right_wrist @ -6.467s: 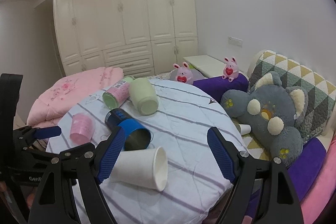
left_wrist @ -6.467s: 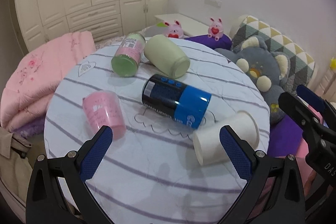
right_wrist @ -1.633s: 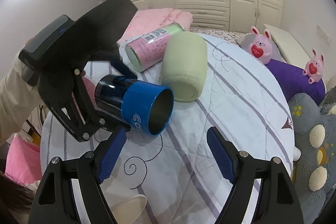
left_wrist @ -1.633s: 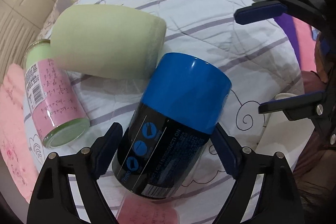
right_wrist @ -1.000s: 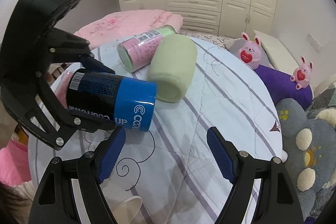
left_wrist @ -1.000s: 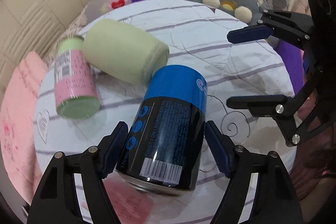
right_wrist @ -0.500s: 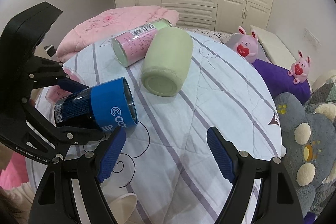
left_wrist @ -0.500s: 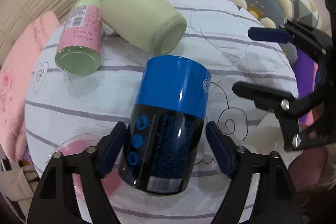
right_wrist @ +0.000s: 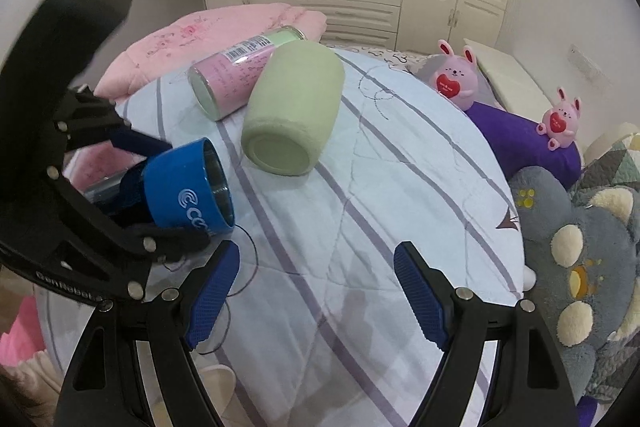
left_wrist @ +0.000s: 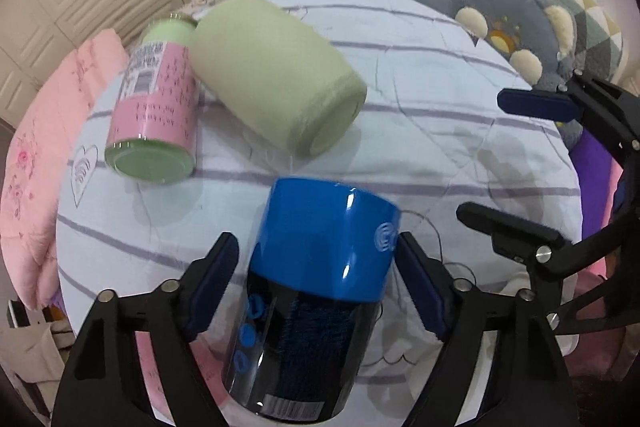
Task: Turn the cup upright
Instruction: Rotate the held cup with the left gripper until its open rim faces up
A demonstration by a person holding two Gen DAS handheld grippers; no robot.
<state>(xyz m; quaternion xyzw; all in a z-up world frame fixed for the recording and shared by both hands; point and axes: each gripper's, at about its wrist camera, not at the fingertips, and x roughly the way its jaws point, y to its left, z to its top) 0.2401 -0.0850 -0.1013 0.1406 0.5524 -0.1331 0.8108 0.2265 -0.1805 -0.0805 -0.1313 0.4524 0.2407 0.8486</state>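
My left gripper (left_wrist: 316, 287) is shut on the blue and black metal cup (left_wrist: 316, 287) and holds it tilted above the round striped table (left_wrist: 460, 147). In the right wrist view the cup (right_wrist: 188, 195) shows at the left, its open mouth turned up and to the right, inside the left gripper (right_wrist: 160, 187). My right gripper (right_wrist: 316, 291) is open and empty over the table's near part. It also shows in the left wrist view (left_wrist: 520, 163) at the right.
A pale green cup (left_wrist: 276, 75) and a pink and green can (left_wrist: 156, 111) lie on their sides at the table's far left. A pink cup (left_wrist: 160, 359) sits under the left gripper. A white paper cup (right_wrist: 216, 379) lies near the front edge. Plush toys (right_wrist: 580, 267) lie to the right.
My left gripper has kept turning the blue cup, and its mouth now points more upward. The right gripper has stayed open and drifted slightly.
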